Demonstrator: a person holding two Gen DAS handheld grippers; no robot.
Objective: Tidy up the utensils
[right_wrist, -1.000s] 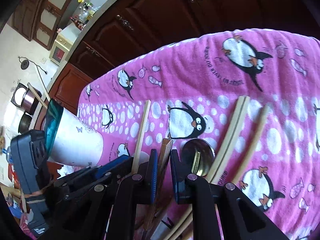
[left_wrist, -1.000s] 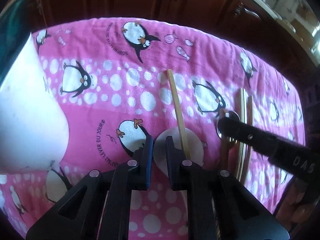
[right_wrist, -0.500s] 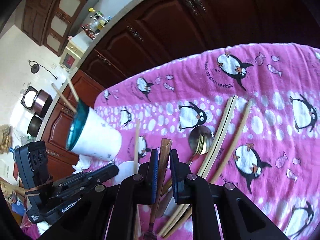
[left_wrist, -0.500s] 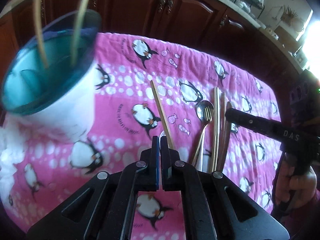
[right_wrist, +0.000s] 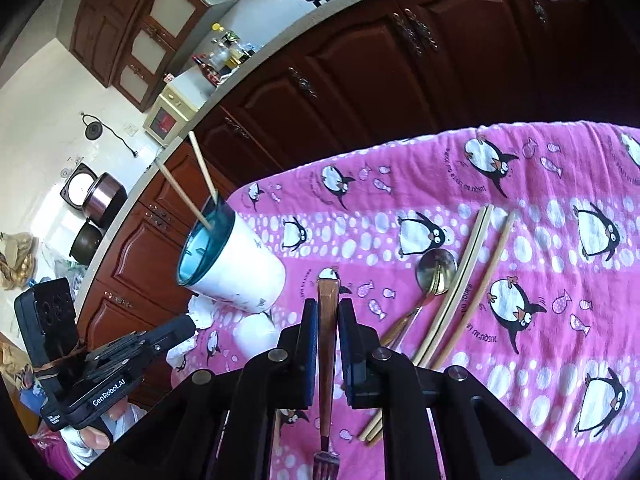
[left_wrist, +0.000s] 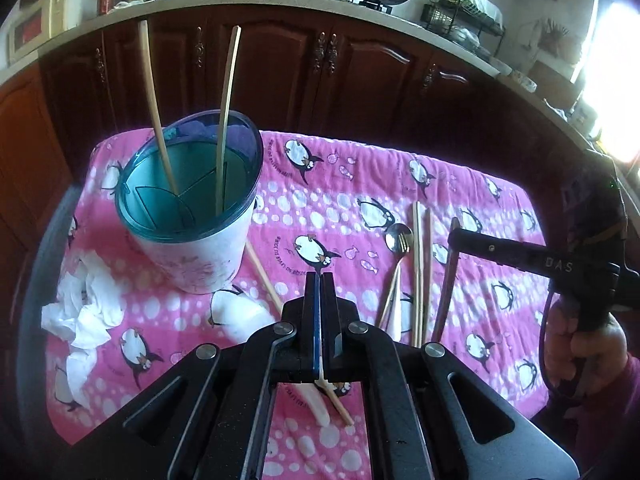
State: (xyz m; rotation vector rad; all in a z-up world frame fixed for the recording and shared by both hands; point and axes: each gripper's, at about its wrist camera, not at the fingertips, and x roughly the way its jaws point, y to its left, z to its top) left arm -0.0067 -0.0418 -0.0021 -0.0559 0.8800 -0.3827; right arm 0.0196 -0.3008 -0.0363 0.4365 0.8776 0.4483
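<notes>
My right gripper [right_wrist: 328,304] is shut on a brown-handled fork [right_wrist: 327,290], held above the pink penguin cloth [right_wrist: 540,184] with its tines toward the camera. In the left wrist view the fork [left_wrist: 446,292] hangs from the right gripper [left_wrist: 454,236]. My left gripper [left_wrist: 319,280] is shut with nothing between its pads, raised over a white ceramic spoon [left_wrist: 240,316] and a loose chopstick [left_wrist: 260,268]. A white holder with a teal rim [left_wrist: 188,216] stands at left with two chopsticks [left_wrist: 224,120] in it. A metal spoon [left_wrist: 398,240] and more chopsticks [left_wrist: 418,272] lie on the cloth.
Crumpled white tissue [left_wrist: 88,308] lies left of the holder. Dark wooden cabinets [left_wrist: 360,72] rise just behind the cloth's far edge. A person's hand [left_wrist: 588,344] holds the right gripper at the right edge. The holder [right_wrist: 236,264] leans left in the right wrist view.
Both grippers rose and drew back from the cloth. The left jaws went from open to shut, empty. The right one lifted the fork off the cloth. The holder came fully into view.
</notes>
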